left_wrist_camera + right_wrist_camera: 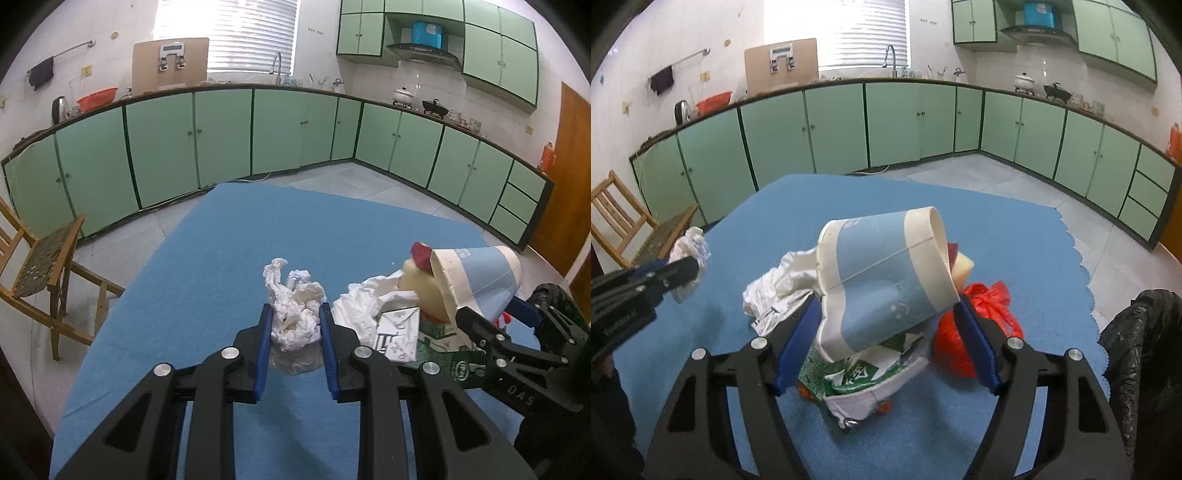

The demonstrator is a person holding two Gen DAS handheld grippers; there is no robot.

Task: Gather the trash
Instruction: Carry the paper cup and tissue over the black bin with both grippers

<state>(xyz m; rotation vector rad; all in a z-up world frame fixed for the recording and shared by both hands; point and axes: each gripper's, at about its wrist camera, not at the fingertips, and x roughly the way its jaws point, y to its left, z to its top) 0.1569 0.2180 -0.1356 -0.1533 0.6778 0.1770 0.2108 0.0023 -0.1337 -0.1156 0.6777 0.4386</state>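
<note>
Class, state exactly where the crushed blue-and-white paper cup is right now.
In the right wrist view the paper cup sits tilted between the right gripper fingers, above a green-and-white carton, with a red plastic bag to its right.

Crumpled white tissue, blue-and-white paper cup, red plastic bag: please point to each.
Crumpled white tissue (295,317), left wrist view, its middle folds.
Blue-and-white paper cup (882,280), right wrist view, its blue side.
Red plastic bag (951,341), right wrist view, its bulging body.

Daylight glares through the window blinds (240,33), overexposed; fisheye edges curve and darken.
</note>
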